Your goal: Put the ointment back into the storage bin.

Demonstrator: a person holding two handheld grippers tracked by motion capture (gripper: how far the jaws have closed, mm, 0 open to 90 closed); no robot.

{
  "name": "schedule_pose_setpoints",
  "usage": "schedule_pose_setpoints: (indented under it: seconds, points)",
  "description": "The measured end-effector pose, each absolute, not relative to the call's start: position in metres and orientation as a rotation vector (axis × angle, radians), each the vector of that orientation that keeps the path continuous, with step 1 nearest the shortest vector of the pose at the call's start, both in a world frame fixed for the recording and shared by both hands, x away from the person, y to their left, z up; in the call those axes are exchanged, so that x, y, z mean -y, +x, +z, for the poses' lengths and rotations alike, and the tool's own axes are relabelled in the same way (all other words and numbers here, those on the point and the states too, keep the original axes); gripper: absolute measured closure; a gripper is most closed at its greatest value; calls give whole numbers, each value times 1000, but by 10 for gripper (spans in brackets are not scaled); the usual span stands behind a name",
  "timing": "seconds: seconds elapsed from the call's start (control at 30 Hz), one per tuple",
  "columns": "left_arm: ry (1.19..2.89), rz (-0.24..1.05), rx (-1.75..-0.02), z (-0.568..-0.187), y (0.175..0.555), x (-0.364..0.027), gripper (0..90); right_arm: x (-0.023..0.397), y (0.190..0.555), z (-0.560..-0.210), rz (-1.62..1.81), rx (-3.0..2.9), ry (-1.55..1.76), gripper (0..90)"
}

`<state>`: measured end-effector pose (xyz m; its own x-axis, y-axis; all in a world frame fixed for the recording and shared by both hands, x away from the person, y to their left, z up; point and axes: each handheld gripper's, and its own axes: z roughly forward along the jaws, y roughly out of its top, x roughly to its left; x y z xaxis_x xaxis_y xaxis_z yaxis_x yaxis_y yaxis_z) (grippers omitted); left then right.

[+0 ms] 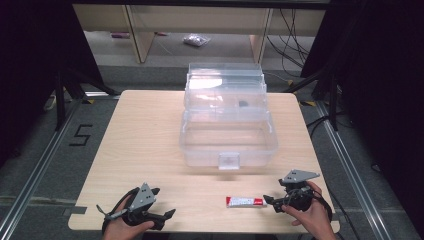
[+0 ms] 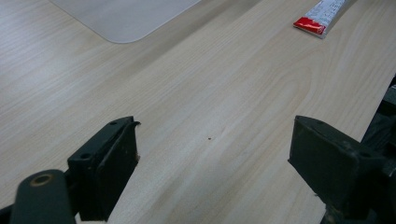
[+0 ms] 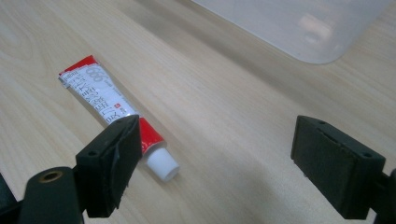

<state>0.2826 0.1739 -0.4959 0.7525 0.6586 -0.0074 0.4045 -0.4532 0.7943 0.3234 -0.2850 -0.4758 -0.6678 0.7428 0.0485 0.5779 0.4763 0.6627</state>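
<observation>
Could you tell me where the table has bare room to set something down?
Free: the table left of the clear box, and the front strip between left gripper and tube. Crowded: around the right gripper.

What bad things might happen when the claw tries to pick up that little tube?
The tube lies off to one side of the right gripper, beside one jaw rather than between the open jaws, so closing now would likely miss it or nudge it away. Its white cap looks smooth and round, so a grip there might slip. The clear box stands close behind, and a quick lift might bump it.
</observation>
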Motion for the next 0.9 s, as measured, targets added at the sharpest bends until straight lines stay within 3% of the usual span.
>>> schedule_pose_setpoints:
  seconds: [0.9]
  points:
    - [2115,389,-801,-496,282,-173,150,257,332,-447,852,-2646,861,231]
